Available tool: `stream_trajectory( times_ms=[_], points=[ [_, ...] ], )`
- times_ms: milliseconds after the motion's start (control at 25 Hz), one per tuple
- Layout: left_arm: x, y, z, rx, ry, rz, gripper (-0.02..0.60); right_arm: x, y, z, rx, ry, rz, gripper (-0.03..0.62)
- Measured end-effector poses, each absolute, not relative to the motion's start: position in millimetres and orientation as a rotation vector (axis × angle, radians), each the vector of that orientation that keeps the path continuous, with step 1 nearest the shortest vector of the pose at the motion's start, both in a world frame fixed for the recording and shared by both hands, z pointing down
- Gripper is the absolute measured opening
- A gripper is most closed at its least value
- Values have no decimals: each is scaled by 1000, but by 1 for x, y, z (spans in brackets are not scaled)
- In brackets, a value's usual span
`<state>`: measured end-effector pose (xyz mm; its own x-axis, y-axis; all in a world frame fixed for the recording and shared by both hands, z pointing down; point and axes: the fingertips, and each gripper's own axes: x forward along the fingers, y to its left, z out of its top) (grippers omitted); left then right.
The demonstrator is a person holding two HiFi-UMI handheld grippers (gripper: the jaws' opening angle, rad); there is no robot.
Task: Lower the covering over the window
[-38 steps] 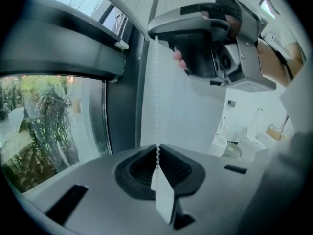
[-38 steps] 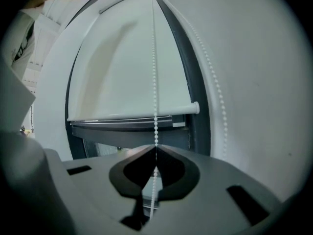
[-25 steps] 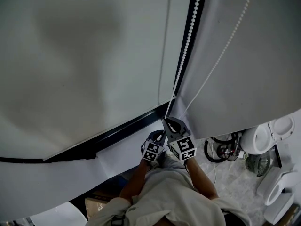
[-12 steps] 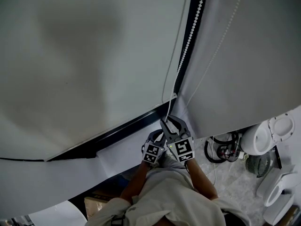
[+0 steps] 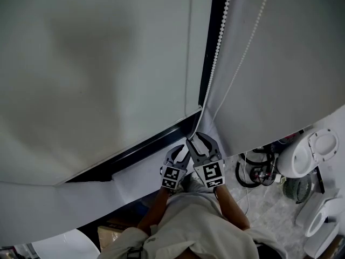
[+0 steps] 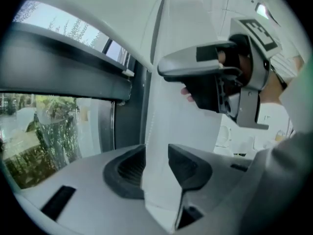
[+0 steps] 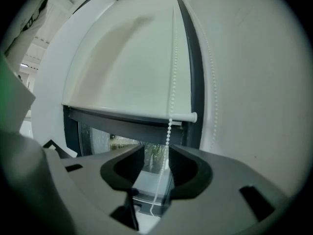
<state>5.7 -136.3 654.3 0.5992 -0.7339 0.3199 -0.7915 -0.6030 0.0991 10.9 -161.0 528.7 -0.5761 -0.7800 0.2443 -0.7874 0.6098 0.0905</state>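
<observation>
A pale roller blind (image 5: 97,80) covers most of the window; its bottom bar (image 7: 127,114) hangs above a strip of bare glass (image 7: 122,143). A white bead chain (image 5: 218,42) runs down the dark frame. My right gripper (image 5: 198,139) has just been opening, and the bead chain (image 7: 168,131) hangs loose between its parted jaws (image 7: 156,168), untouched by the pads. My left gripper (image 5: 180,152), just below and left of it, has also just been opening. Only the white blind edge shows between its jaws (image 6: 156,165). The right gripper (image 6: 210,72) looms above it.
A second blind (image 5: 280,63) hangs right of the frame. On the floor at the lower right stand white fixtures (image 5: 318,150), a coil of black hose (image 5: 259,171) and a small fan (image 5: 294,188). The person's pale shirt (image 5: 188,231) fills the bottom.
Both grippers' jaws have parted and let go of the bead chain. The left gripper has risen a little toward the right one.
</observation>
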Motion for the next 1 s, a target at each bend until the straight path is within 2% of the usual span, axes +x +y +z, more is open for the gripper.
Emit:
stream_trajectory(
  times_ms=[240,520,1000],
  points=[
    [-3,-134,594,2685,-1311,264,140,18,-148,508,1326,-2614,20,147],
    [-9,-135,538,2751,-1359,191,129,28,-141,482,1375,-2646,-48,91],
    [-16,-131,485,2805,-1416,92,118,39,-132,479,1410,-2604,-81,75]
  ],
)
